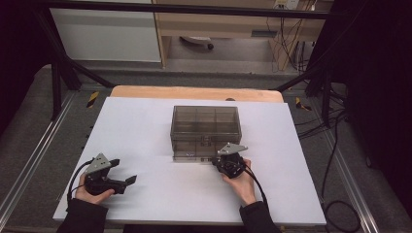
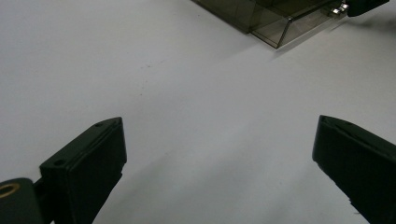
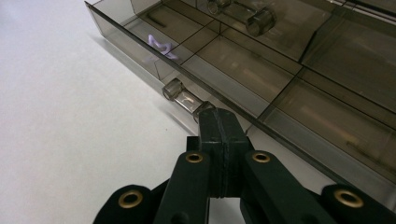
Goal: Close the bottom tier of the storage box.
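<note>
A smoky clear plastic drawer box (image 1: 205,124) stands in the middle of the white table top (image 1: 145,126). Its lowest drawer (image 3: 243,74) sticks out a little at the front and has dividers inside. My right gripper (image 1: 219,159) (image 3: 217,114) is shut, jaws flush together, its tip against one end of that drawer's clear handle (image 3: 181,95); whether it pinches the handle is hidden. My left gripper (image 1: 125,171) (image 2: 219,140) rests at the front left, open, with bare table between its jaws. In the left gripper view the drawer's corner (image 2: 280,28) lies far off.
A wooden edge (image 1: 194,92) shows behind the white top. Metal frame rails (image 1: 39,150) run along both sides, and cables (image 1: 335,160) hang at the right. Bare white surface lies left and right of the box.
</note>
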A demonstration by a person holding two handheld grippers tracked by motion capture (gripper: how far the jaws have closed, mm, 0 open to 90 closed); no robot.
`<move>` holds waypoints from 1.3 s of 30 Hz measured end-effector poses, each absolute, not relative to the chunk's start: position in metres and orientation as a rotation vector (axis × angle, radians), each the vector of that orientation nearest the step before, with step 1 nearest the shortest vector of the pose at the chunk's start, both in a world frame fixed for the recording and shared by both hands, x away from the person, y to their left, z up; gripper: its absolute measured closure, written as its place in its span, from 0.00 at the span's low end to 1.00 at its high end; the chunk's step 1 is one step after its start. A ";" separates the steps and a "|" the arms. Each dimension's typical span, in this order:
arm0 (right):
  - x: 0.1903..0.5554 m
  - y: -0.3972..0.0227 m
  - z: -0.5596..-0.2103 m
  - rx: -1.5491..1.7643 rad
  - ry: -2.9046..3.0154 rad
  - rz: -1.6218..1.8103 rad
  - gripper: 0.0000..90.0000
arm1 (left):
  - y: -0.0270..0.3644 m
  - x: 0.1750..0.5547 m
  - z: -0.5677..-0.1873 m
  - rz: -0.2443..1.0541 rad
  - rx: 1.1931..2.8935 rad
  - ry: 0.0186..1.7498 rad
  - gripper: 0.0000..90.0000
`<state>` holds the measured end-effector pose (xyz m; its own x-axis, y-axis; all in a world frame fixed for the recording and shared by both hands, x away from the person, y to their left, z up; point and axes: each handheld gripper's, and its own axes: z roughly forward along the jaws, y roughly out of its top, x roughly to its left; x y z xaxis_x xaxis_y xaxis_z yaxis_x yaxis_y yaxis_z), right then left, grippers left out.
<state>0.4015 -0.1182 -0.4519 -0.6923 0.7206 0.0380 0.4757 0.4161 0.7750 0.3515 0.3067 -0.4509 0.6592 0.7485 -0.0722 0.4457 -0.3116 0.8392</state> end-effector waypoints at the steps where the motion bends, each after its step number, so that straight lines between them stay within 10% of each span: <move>1: 0.402 -0.118 -0.452 1.038 2.372 1.154 1.00 | 0.307 0.352 -0.451 0.417 1.960 0.932 0.02; 39: 0.413 -0.119 -0.452 1.045 2.365 1.146 1.00 | 0.307 0.352 -0.451 0.416 1.959 0.933 0.02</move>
